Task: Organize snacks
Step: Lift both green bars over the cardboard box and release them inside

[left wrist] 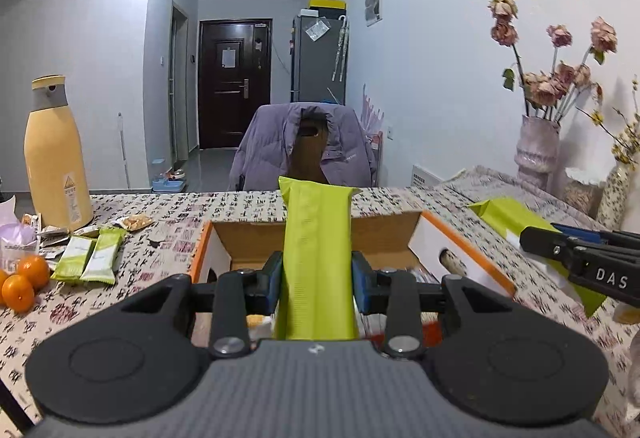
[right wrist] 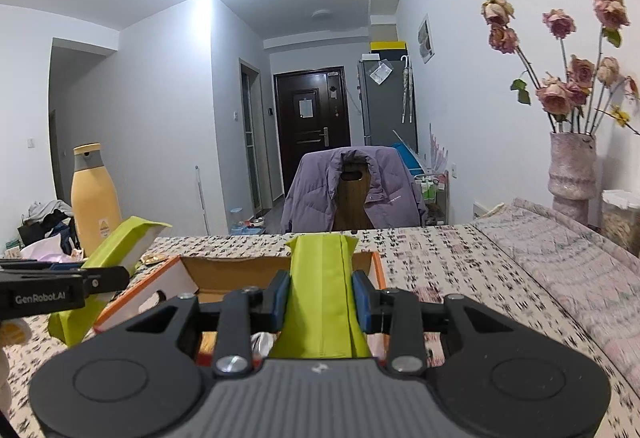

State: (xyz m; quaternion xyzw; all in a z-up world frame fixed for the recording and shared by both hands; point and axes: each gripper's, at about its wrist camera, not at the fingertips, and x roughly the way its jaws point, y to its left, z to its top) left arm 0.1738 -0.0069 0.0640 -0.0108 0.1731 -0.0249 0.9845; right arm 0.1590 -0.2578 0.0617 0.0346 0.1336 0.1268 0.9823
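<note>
My left gripper is shut on a lime-green snack packet that stands upright between its blue pads, above the open orange-edged cardboard box. My right gripper is shut on a second lime-green packet over the same box. Each view shows the other gripper from the side with its packet: the right one at the right edge, the left one at the left edge. Two more green-and-white packets lie on the patterned tablecloth to the left. Snacks inside the box are mostly hidden.
A tall yellow bottle stands at the table's left, with oranges and small wrappers near it. A vase of dried roses stands on a raised cloth-covered surface at the right. A chair with a purple jacket faces the far table edge.
</note>
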